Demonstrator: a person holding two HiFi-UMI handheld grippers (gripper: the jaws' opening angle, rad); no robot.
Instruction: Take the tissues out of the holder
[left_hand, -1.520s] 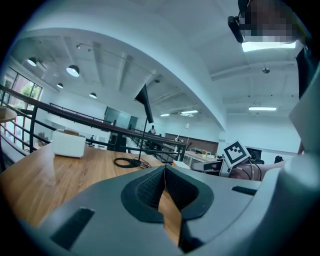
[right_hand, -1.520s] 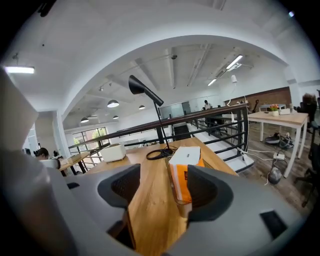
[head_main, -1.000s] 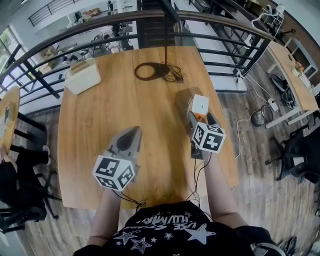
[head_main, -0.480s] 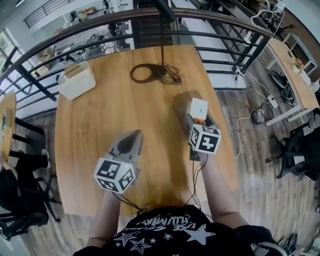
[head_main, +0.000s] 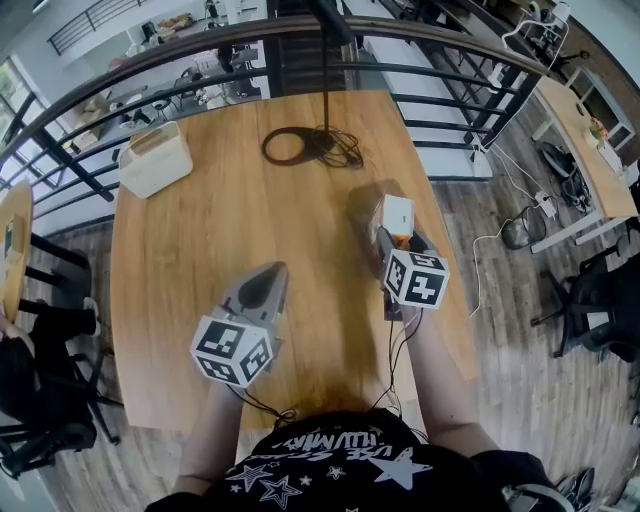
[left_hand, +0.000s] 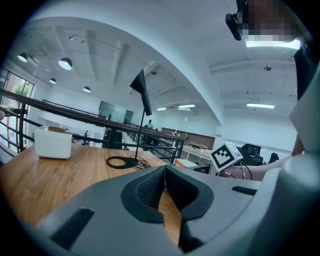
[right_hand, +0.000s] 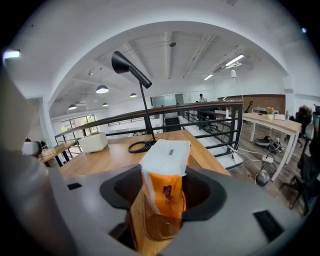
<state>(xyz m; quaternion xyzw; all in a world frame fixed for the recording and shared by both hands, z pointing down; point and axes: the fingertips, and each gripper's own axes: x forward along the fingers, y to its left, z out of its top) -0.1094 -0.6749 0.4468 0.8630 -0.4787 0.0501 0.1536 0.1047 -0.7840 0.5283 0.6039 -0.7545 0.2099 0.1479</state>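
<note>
Since a second ago the right tool (right_hand: 164, 195) has drawn its jaws in onto the orange-wrapped tissue pack (right_hand: 165, 160), which stands upright in a clear holder (right_hand: 161, 226) near the counter's (head_main: 200, 230) right edge. Over the counter, the left tool (left_hand: 164, 170) has its jaws together and empty.

left gripper (left_hand: 164, 167): jaws together, nothing between, over table (left_hand: 60, 170)
box (left_hand: 52, 142): white, far left on table
lamp (left_hand: 141, 95): black, cable (left_hand: 120, 162) coiled at foot

Wooden table (head_main: 220, 230) beside black railing (right_hand: 239, 130), plank floor (head_main: 500, 400).
</note>
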